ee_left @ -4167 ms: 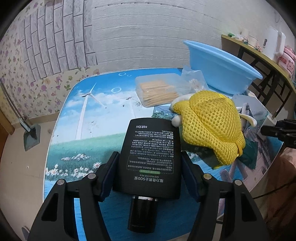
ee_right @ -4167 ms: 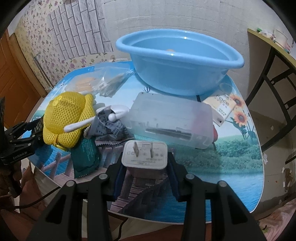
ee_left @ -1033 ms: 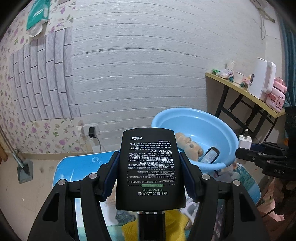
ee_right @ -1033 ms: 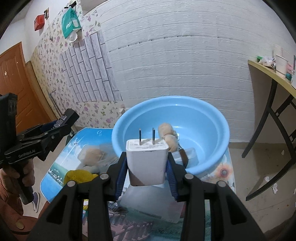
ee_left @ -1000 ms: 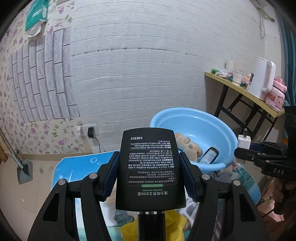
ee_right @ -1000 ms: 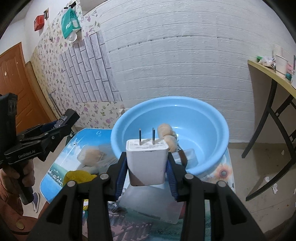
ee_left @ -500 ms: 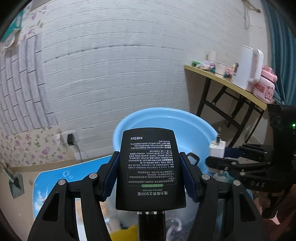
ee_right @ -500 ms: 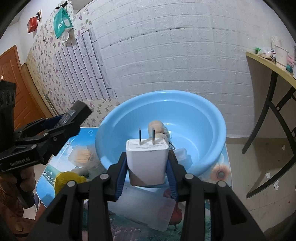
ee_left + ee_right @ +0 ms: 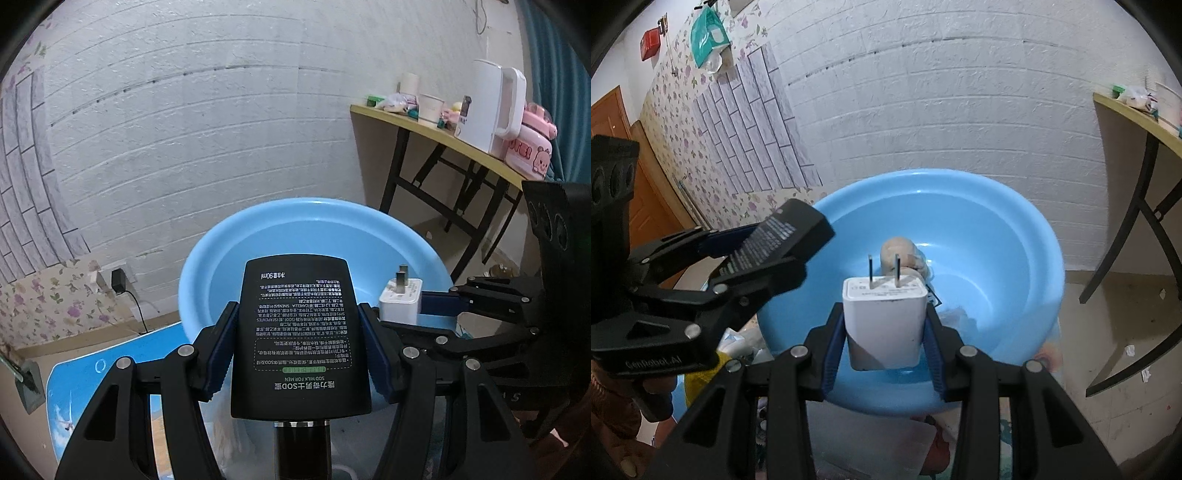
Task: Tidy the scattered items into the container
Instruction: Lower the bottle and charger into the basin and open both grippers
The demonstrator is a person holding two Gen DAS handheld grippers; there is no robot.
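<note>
A white brick-pattern wall backs a table (image 9: 79, 373) covered in a printed landscape sheet; a side shelf (image 9: 436, 129) holds a kettle. A blue basin (image 9: 1027, 258) sits toward the table's far edge, some items already inside. The left gripper (image 9: 301, 347) pinches a black tube (image 9: 301, 332); the right gripper (image 9: 884, 332) pinches a white plug adapter (image 9: 884, 321). Both hang over the basin's near rim. The step looks like delivery; next, each should reach over the bowl and release.
</note>
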